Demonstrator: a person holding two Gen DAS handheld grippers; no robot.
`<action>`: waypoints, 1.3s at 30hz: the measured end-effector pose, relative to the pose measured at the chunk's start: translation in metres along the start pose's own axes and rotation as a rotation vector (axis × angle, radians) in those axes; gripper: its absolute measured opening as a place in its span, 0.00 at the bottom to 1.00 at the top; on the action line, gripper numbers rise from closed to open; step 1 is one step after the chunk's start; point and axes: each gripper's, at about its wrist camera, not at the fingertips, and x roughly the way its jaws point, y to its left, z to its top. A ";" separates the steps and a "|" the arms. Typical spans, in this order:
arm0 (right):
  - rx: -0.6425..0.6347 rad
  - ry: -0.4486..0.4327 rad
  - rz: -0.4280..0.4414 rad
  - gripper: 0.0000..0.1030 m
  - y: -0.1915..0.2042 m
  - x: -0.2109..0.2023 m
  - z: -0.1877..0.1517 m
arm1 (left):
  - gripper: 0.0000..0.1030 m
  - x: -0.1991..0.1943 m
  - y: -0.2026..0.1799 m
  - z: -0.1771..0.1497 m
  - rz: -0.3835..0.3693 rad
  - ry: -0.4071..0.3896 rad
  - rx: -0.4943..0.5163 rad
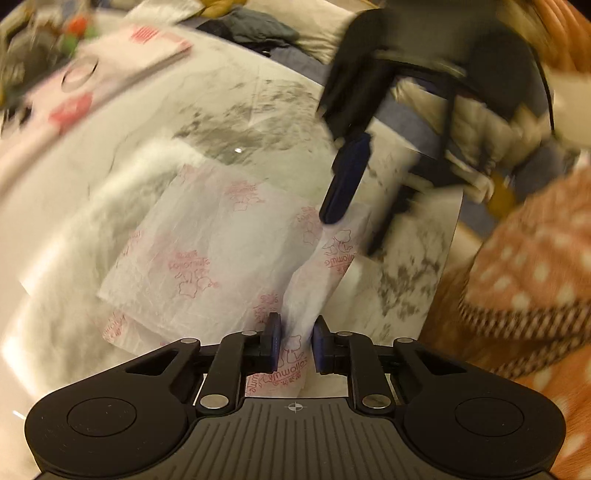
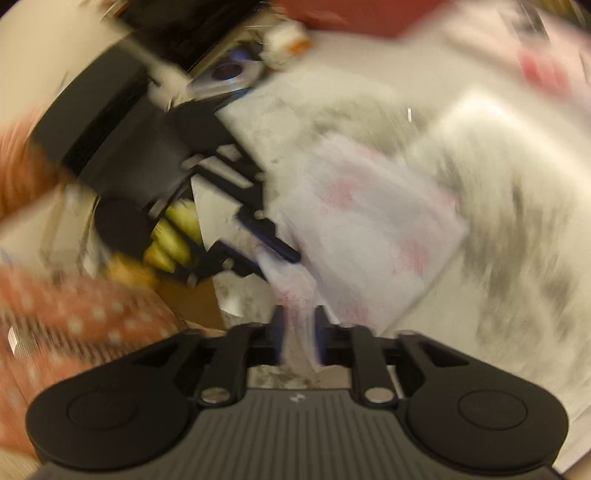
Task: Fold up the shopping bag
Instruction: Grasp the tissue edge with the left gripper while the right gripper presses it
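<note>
Both hand-held grippers, left hand-held gripper (image 1: pixel 295 343) and right hand-held gripper (image 2: pixel 300 334), pinch a strip of the thin, limp shopping bag (image 1: pixel 207 258), partly folded on the marbled worktop (image 1: pixel 258 110); it likely slips easily.

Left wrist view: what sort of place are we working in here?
Probably a home, a lived-in room. The bag lies on a marble-patterned table, heaped clothes sit behind it, and printed pink paper lies at the far edge.
</note>
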 end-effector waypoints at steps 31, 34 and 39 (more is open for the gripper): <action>0.259 0.096 0.107 0.05 -0.061 0.045 0.035 | 0.18 -0.008 0.010 -0.028 0.174 -0.120 -0.259; 0.011 -0.026 -0.138 0.23 -0.014 0.024 0.018 | 0.18 -0.008 0.015 -0.029 0.161 -0.119 -0.271; -0.560 -0.111 -0.406 0.22 0.058 0.011 -0.038 | 0.18 -0.009 0.027 -0.029 0.111 -0.109 -0.304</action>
